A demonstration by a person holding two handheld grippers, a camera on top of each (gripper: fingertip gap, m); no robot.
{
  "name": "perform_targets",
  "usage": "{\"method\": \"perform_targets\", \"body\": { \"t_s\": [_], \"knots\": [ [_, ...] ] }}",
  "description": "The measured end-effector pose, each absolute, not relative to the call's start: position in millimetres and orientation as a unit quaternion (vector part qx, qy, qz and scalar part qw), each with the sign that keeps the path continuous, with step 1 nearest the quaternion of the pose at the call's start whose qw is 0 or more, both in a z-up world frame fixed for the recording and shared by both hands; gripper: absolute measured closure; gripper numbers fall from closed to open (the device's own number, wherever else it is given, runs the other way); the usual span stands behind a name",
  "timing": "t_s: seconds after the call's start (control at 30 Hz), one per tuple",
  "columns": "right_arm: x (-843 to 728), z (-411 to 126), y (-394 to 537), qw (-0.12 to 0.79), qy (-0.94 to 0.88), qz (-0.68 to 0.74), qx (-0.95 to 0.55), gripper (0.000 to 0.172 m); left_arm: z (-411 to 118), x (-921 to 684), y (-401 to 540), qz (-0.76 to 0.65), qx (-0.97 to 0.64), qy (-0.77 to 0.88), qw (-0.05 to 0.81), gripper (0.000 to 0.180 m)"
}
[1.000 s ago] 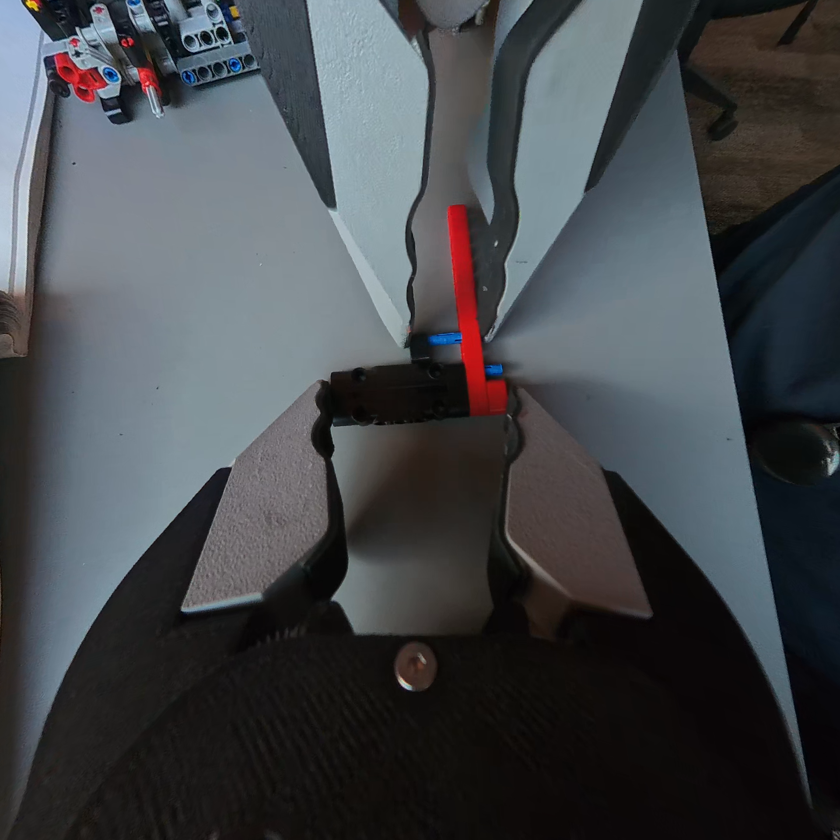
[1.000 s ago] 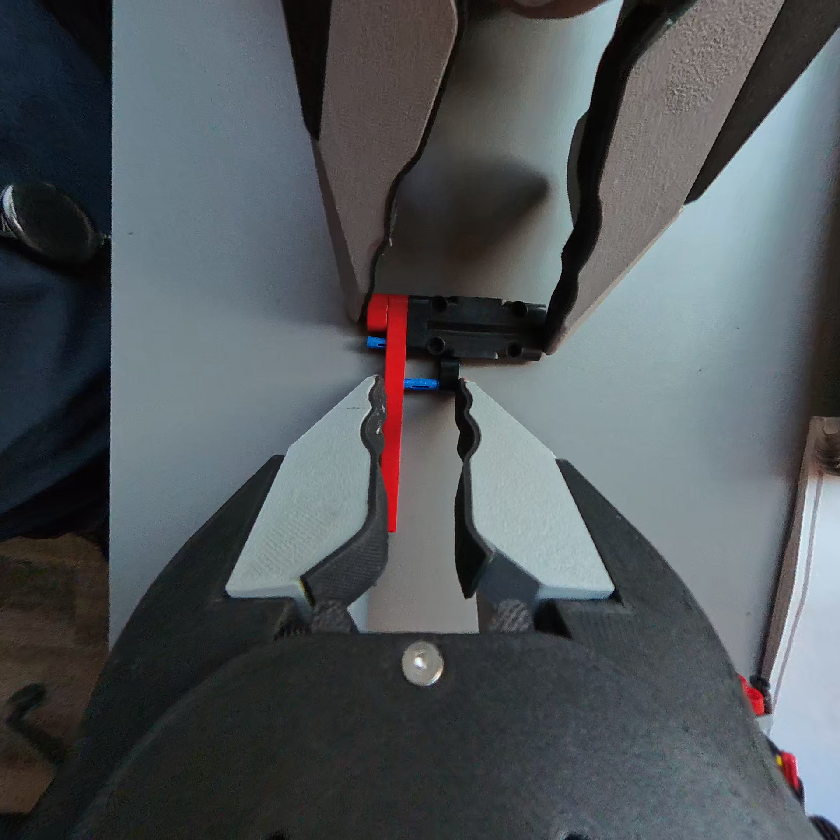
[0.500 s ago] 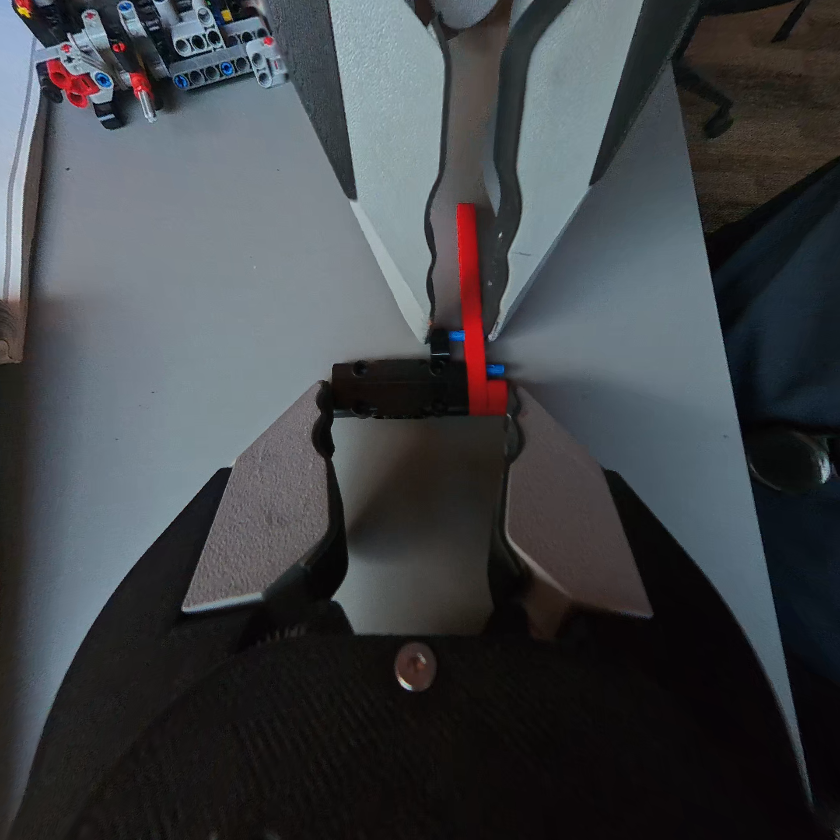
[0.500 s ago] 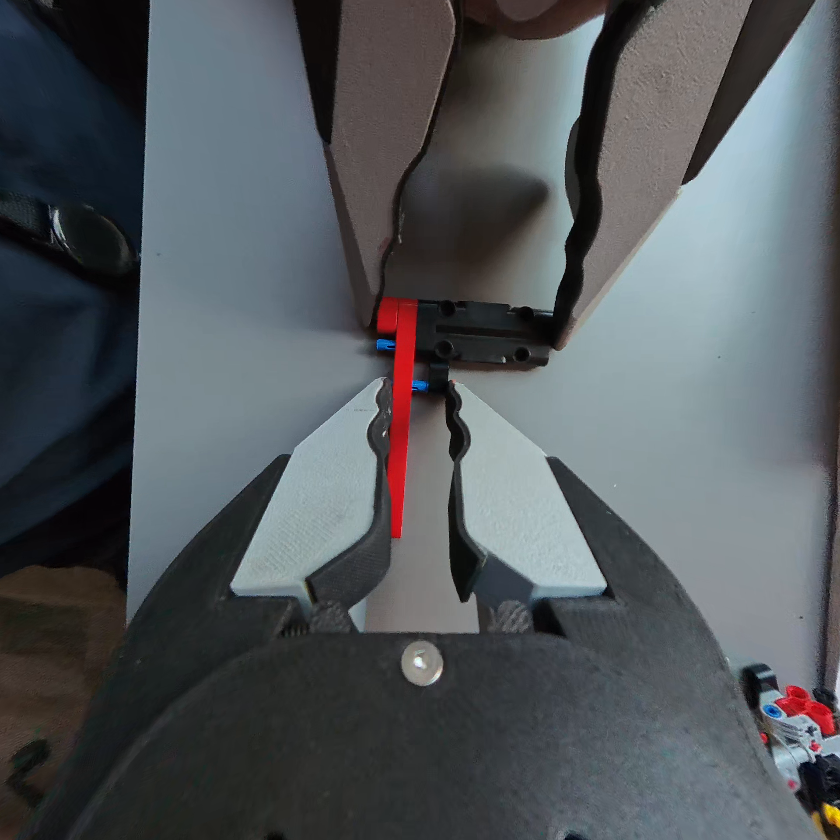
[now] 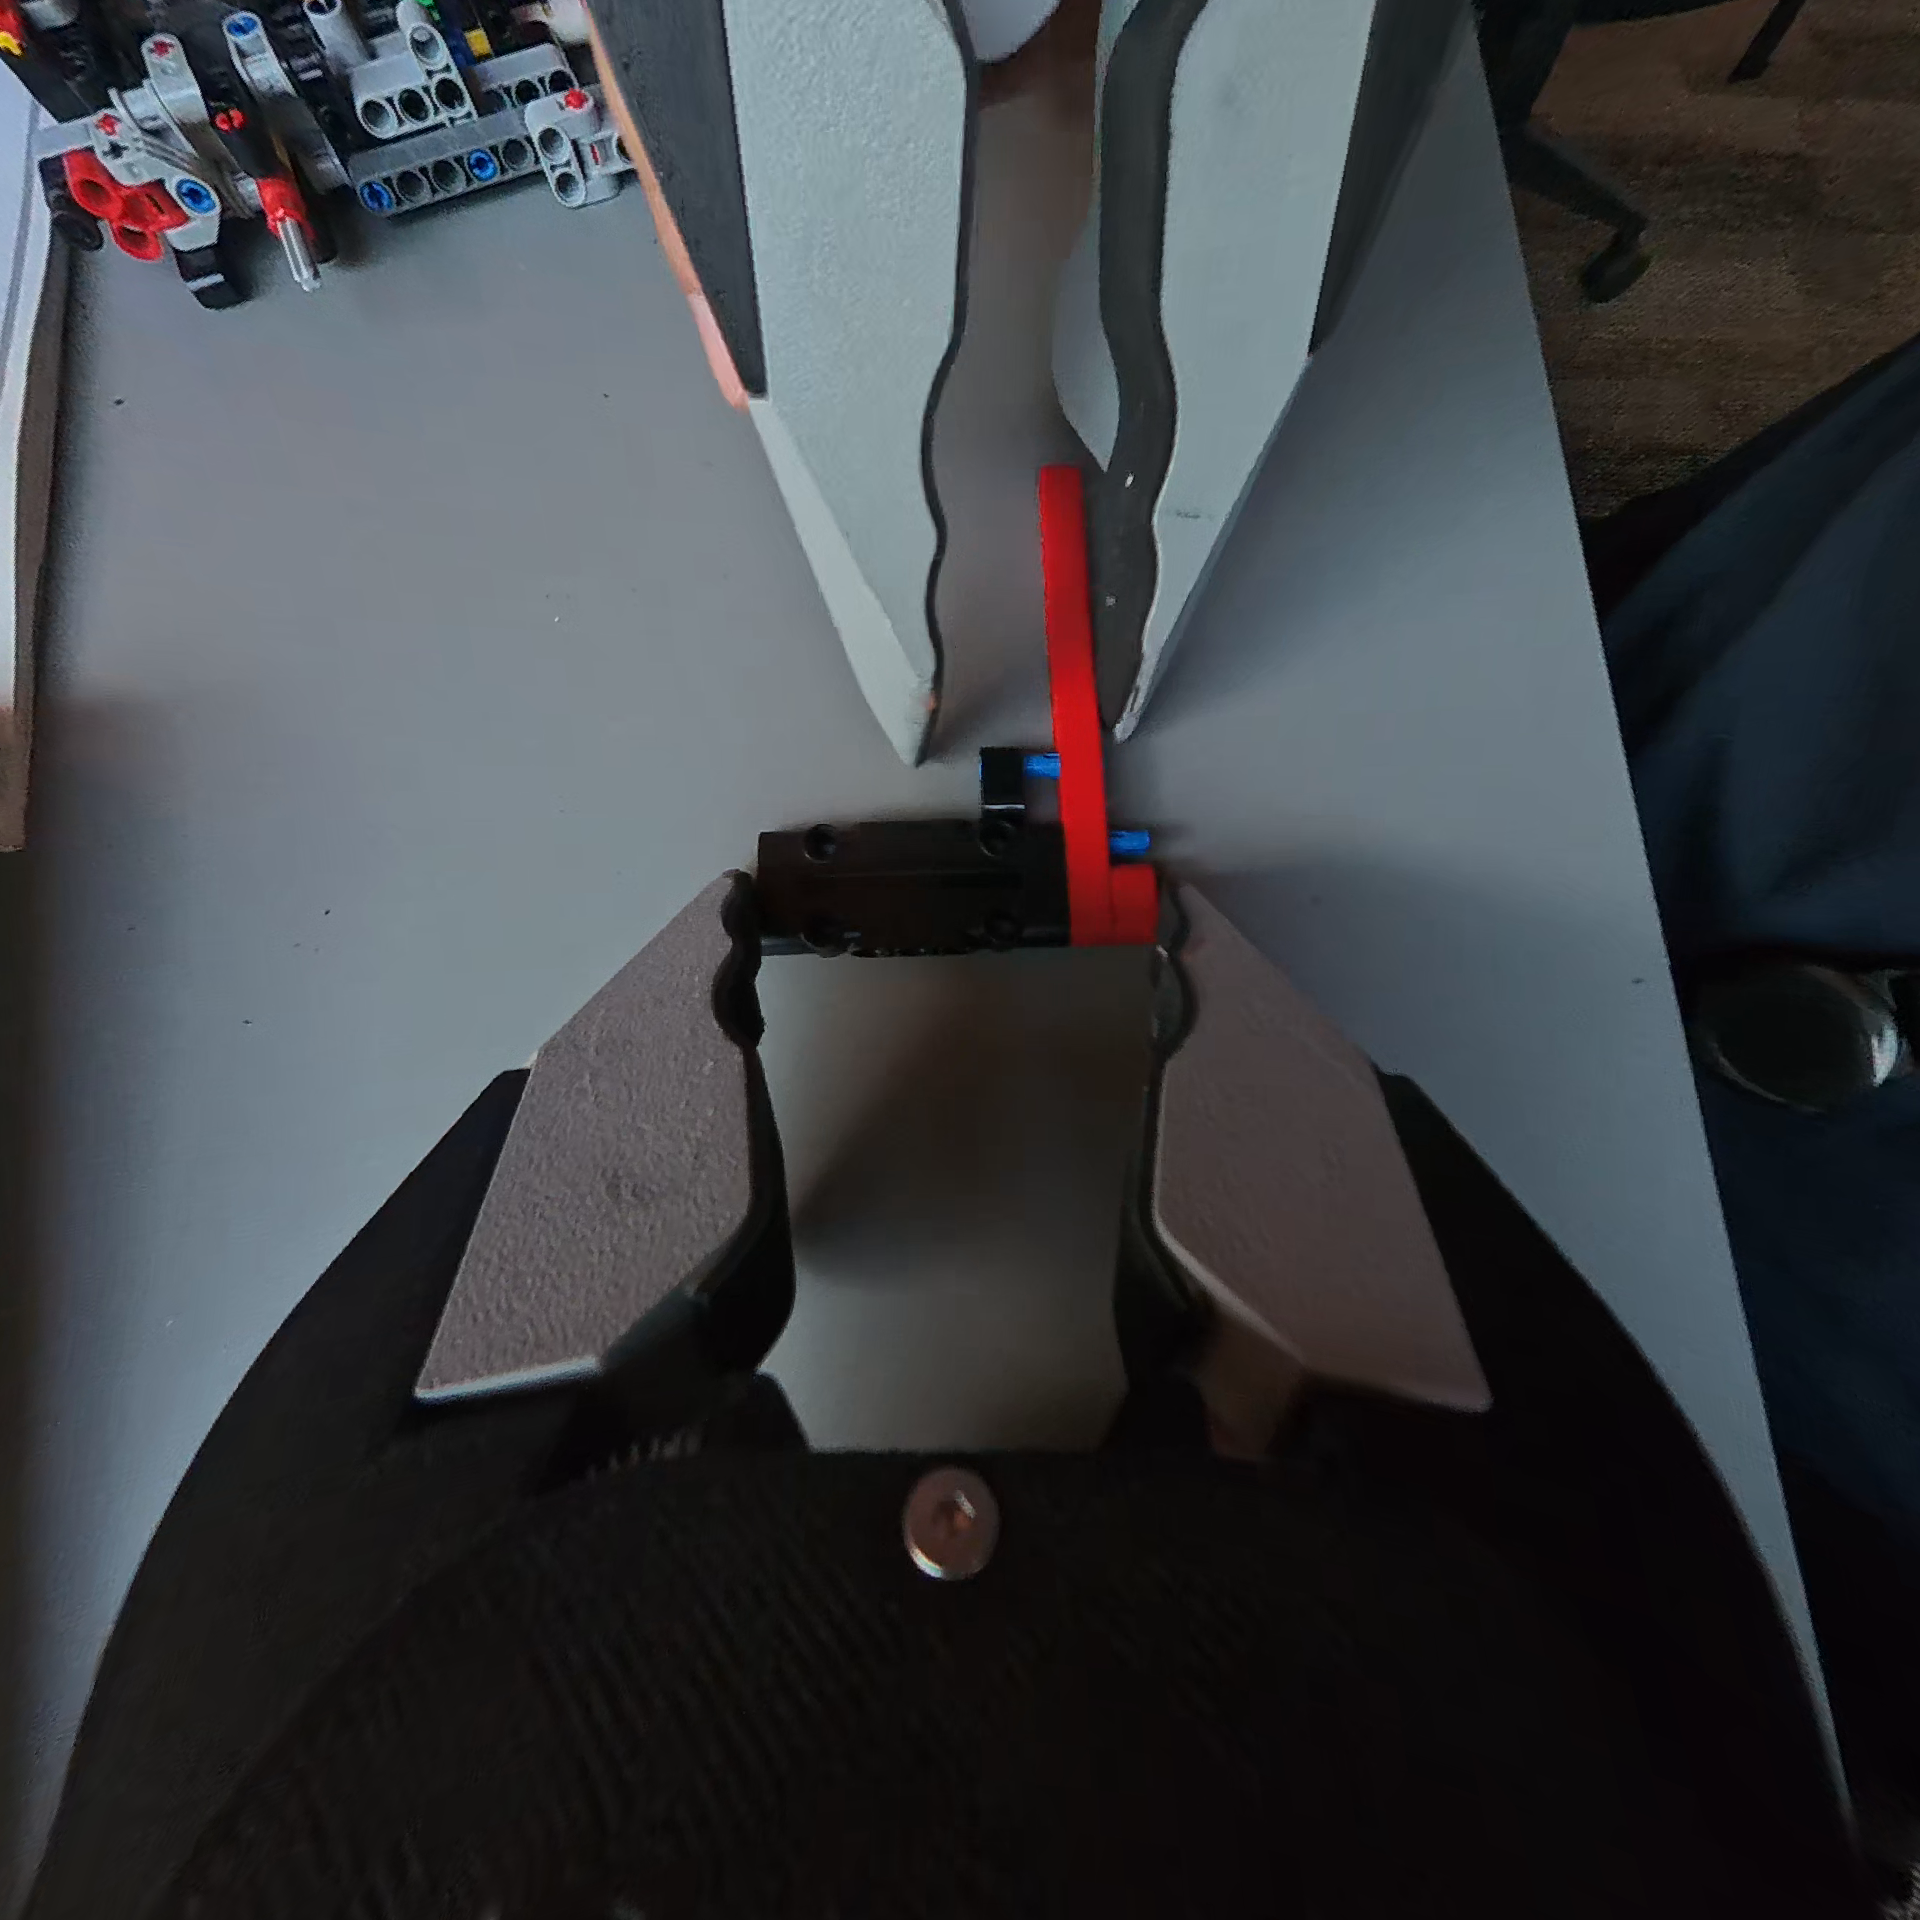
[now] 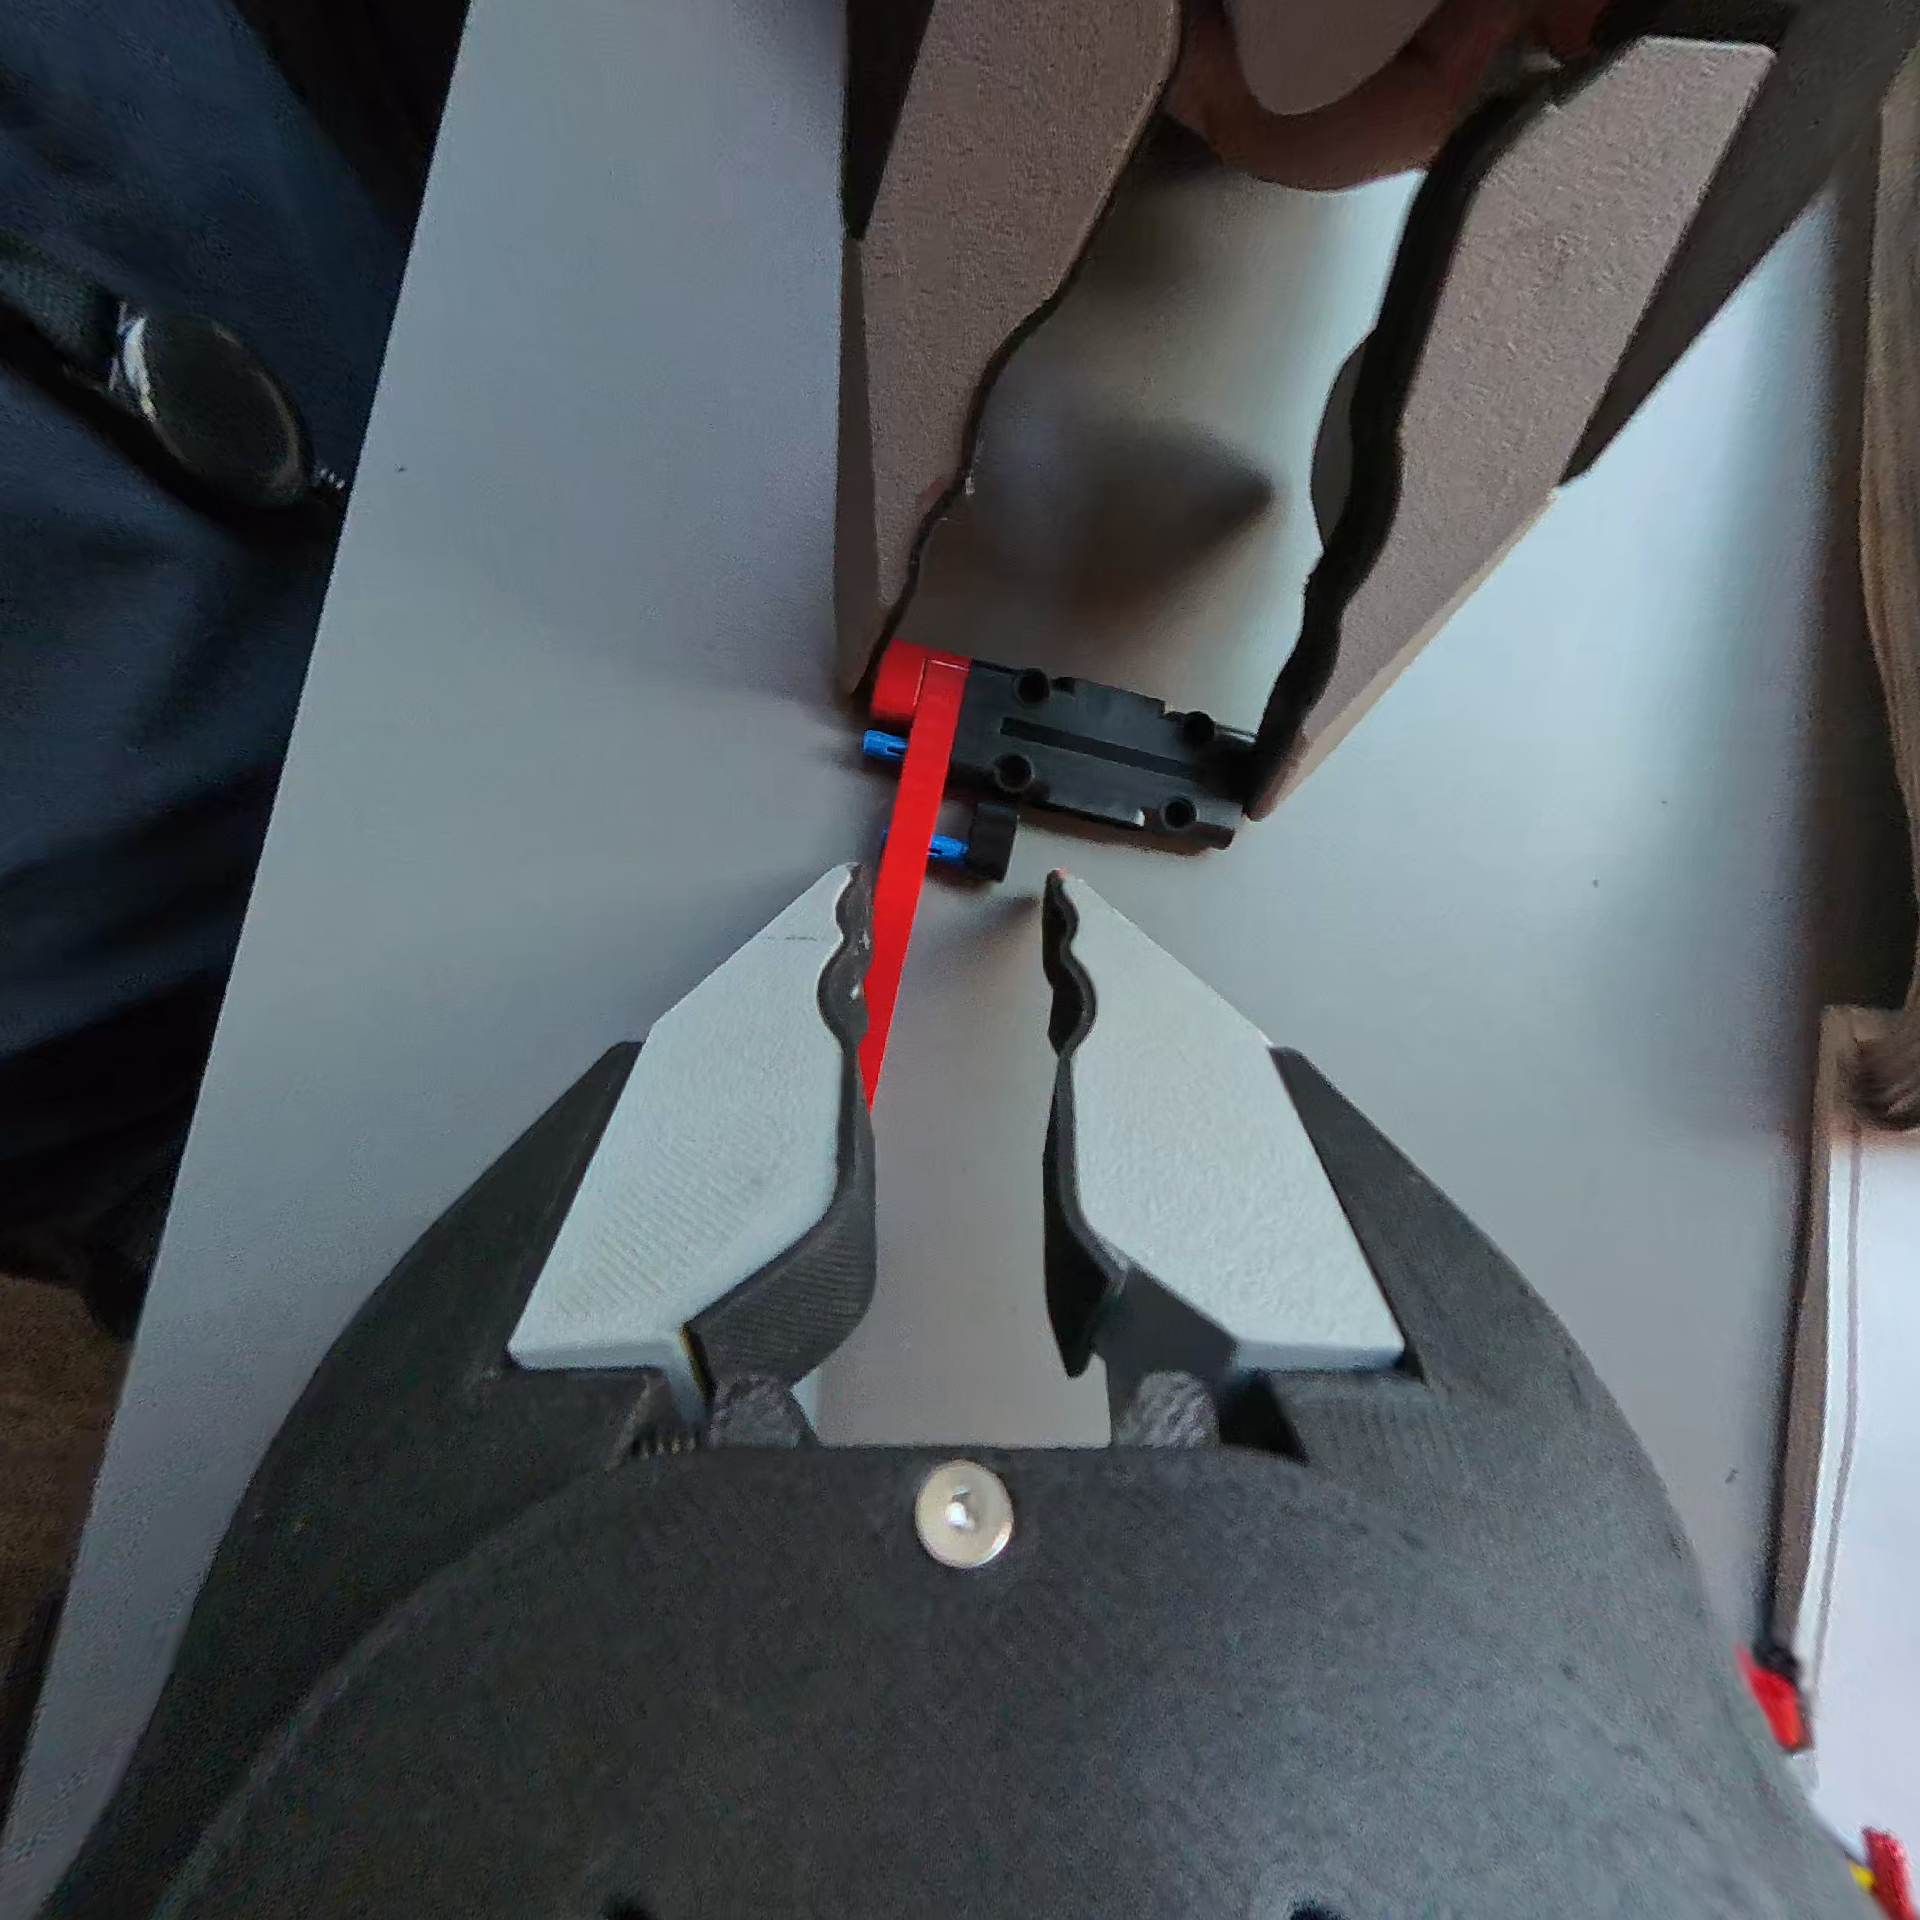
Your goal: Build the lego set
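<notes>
no readable brand or lettering anywhere, just bare plastic. centre frame, the left gripper (image 5: 951, 914) is spread wide and clamped end to end on a black block (image 5: 914, 883) with a red cap at its right end. a red beam (image 5: 1070, 665) pinned to it with blue pins (image 5: 1039, 767) runs up between the right gripper's (image 6: 951, 883) fingers, which stand narrow but parted: one pad (image 6: 847, 966) lies along the beam, the other is clear. grey table (image 5: 416, 623) underneath, a pile of building parts (image 5: 312, 135) upper left.
</notes>
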State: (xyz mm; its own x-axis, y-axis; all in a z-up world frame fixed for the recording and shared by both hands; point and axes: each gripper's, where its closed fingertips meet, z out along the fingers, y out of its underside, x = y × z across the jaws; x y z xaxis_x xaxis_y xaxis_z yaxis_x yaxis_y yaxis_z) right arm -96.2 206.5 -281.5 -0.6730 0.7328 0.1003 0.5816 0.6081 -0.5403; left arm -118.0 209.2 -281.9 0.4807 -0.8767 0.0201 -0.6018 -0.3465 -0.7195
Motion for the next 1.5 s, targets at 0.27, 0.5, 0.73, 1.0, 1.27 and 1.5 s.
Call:
{"method": "perform_targets", "body": {
  "t_s": [0.27, 0.5, 0.73, 1.0, 1.27, 1.5],
  "knots": [
    [-98, -282, 192, 0.129, -0.883, 0.286, -0.348, 0.147, -282, -116, 206, -0.212, -0.788, 0.475, 0.329, 0.106],
    [-93, -282, 198, 0.128, -0.892, 0.270, -0.339, 0.146, -282, -117, 206, -0.213, -0.788, 0.475, 0.328, 0.106],
    [-95, -282, 199, 0.128, -0.893, 0.266, -0.340, 0.148, -282, -118, 207, -0.212, -0.791, 0.470, 0.329, 0.106],
    [-98, -281, 194, 0.126, -0.888, 0.281, -0.340, 0.148, -282, -116, 204, -0.215, -0.787, 0.477, 0.327, 0.106],
    [-97, -281, 196, 0.138, -0.891, 0.282, -0.328, 0.148, -282, -118, 207, -0.214, -0.791, 0.470, 0.328, 0.106],
    [-95, -281, 195, 0.134, -0.898, 0.290, -0.304, 0.147, -282, -117, 205, -0.217, -0.787, 0.476, 0.326, 0.106]
  ]
}}
